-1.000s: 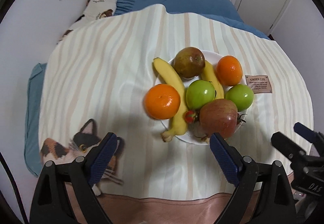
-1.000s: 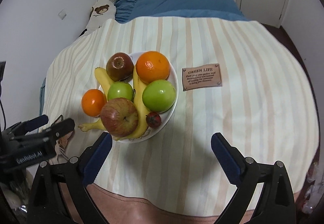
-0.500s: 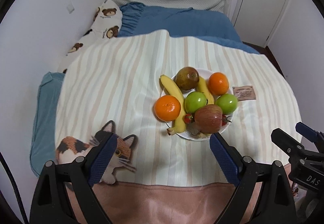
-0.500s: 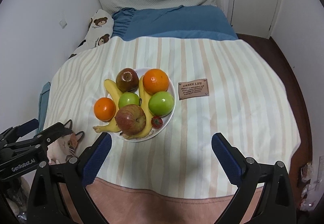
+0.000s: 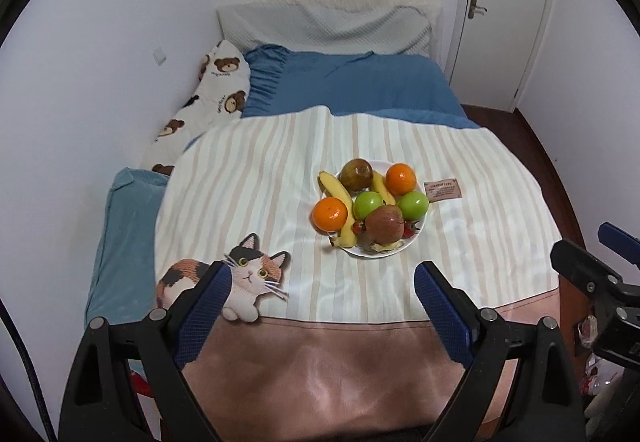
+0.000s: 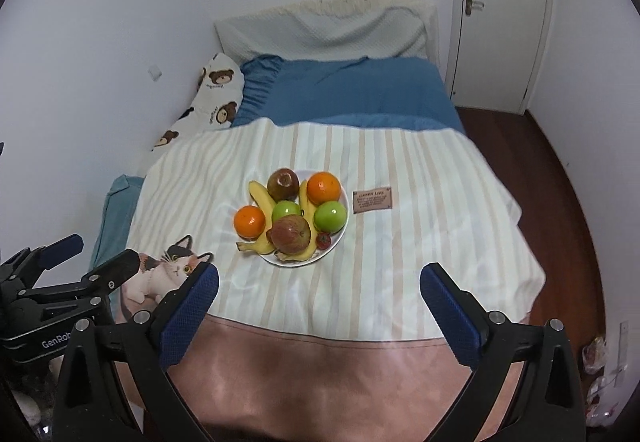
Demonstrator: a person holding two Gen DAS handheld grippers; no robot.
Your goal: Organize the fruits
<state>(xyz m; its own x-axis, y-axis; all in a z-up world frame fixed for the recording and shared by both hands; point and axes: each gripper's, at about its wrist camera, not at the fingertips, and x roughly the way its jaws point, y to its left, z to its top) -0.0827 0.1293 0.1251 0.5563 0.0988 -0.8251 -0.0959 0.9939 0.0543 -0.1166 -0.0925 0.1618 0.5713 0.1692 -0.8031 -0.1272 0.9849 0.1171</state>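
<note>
Eight-odd fruits [image 5: 379, 225] on white plate [image 5: 421, 228]

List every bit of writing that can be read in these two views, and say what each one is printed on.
"GREEN LIFE": top line of the brown patch sewn on the striped blanket; the smaller lines beneath are too small to read.
"GenRob", cut off by the frame edge: on the left tongs, seen in the right wrist view.
Small dark words beside the bears on the bear pillow: too blurred to read.

Apples, oranges, bananas and a brown pear [image 5: 357, 174] heaped on a white plate [image 5: 416, 238] atop a striped blanket [image 5: 256, 198].
</note>
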